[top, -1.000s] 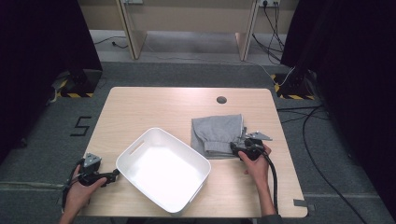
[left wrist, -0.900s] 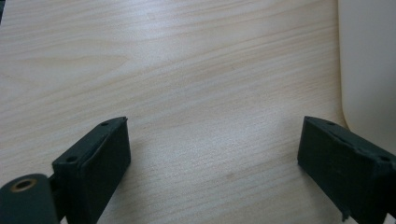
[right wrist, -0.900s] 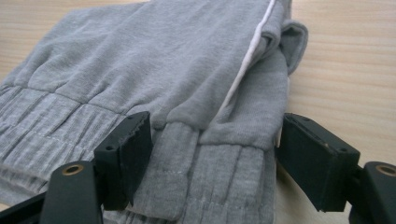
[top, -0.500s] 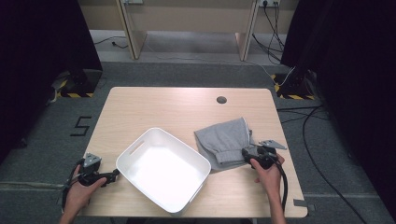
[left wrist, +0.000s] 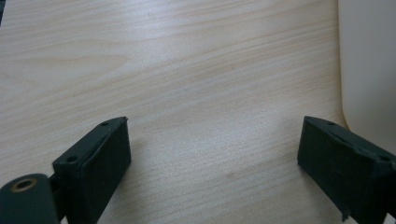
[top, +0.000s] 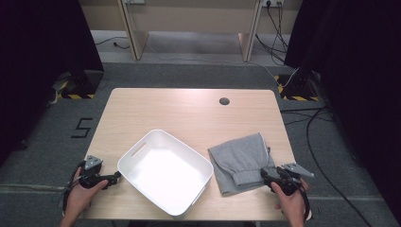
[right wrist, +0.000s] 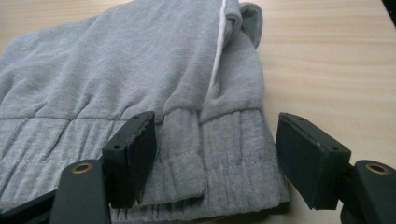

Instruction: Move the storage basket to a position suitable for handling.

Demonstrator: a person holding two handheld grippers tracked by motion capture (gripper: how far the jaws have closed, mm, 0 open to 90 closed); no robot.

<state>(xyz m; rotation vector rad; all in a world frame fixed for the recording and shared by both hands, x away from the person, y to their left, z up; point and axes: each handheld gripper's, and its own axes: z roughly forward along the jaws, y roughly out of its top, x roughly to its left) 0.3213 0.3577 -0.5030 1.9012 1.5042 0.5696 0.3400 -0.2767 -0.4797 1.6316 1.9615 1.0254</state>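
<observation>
A folded grey garment (top: 241,158) with a ribbed hem lies at the near right of the wooden table (top: 179,109). My right gripper (top: 265,174) is at its near edge; its jaws have just been closing. In the right gripper view the hem (right wrist: 219,140) fills the gap of that gripper (right wrist: 215,140), pinched between the two pads. An empty white bin (top: 156,134) sits near the middle front. My left gripper (top: 115,178) rests just left of the bin, open, with bare wood in the gap of the gripper (left wrist: 212,140) and the bin wall (left wrist: 369,70) at the right.
A round cable hole (top: 224,100) is at the far side of the table. The near table edge runs close under both hands. Cables (top: 307,123) trail over the grey floor on the right.
My right gripper has pulled back toward the near right edge, and the grey garment has slid with it, away from the bin. The left gripper and the bin have stayed put.
</observation>
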